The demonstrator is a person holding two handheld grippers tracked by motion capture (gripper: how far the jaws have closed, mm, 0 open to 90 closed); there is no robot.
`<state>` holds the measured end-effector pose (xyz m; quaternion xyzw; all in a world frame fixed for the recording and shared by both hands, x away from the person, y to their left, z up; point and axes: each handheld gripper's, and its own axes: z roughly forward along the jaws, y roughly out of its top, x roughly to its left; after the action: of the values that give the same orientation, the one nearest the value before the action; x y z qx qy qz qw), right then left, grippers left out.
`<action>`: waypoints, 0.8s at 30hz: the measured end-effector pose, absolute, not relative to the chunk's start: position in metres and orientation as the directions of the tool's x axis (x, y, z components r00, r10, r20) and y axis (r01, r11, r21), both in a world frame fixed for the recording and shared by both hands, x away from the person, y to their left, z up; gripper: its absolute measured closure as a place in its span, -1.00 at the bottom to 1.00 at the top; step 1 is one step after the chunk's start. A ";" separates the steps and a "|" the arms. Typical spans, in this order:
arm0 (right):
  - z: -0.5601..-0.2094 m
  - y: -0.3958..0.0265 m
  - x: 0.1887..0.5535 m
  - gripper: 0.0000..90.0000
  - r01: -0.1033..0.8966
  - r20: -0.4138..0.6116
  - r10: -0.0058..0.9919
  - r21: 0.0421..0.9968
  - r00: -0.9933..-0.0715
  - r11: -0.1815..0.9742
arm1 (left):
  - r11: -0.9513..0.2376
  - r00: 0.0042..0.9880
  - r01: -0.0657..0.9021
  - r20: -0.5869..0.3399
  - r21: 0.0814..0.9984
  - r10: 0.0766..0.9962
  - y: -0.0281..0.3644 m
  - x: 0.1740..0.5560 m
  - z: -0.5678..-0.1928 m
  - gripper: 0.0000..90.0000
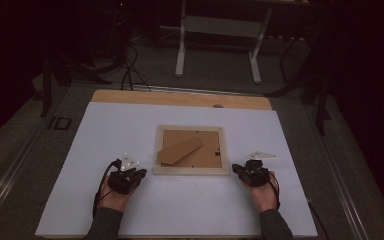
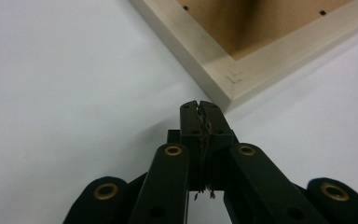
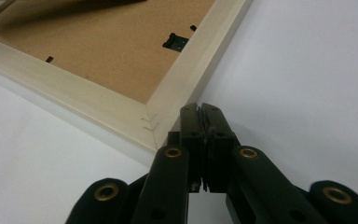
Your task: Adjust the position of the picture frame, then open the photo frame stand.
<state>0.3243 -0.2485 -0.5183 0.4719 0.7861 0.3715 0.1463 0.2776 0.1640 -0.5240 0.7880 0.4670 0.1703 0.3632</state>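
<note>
A pale wooden picture frame [image 1: 191, 170] lies face down in the middle of the white sheet, its brown backing board [image 1: 205, 142] up and a brown cardboard stand [image 1: 180, 150] resting across it. My left gripper [image 1: 141, 173] sits just left of the frame's near left corner. In the left gripper view that gripper [image 2: 199, 106] is shut with nothing in it, a short gap from the corner of the frame [image 2: 200, 60]. My right gripper [image 1: 236, 168] sits by the near right corner. In the right gripper view it [image 3: 200, 108] is shut and empty beside the frame [image 3: 74, 95].
The white sheet [image 1: 130, 130] covers a wooden tabletop whose bare strip [image 1: 180, 98] shows at the far edge. Beyond the table, on the dark floor, stand white metal legs [image 1: 181, 55] and black cables [image 1: 130, 70]. A small metal hanger clip [image 3: 176, 42] is set in the backing.
</note>
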 end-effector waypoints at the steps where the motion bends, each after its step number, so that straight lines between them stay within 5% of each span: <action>1: -0.519 -0.250 0.324 0.90 0.636 0.123 0.852 0.721 -0.510 0.276 | -0.299 0.506 0.610 -0.070 0.734 0.860 0.164 0.277 -0.524 0.98; 24: -0.517 -0.261 0.324 0.70 0.633 0.129 0.860 0.732 -0.494 0.254 | -0.323 0.526 0.601 -0.059 0.731 0.848 0.156 0.278 -0.528 0.85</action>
<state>0.3236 -0.2606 -0.5170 0.4800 0.7774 0.3777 0.1503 0.2777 0.1557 -0.5278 0.7951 0.4557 0.1706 0.3620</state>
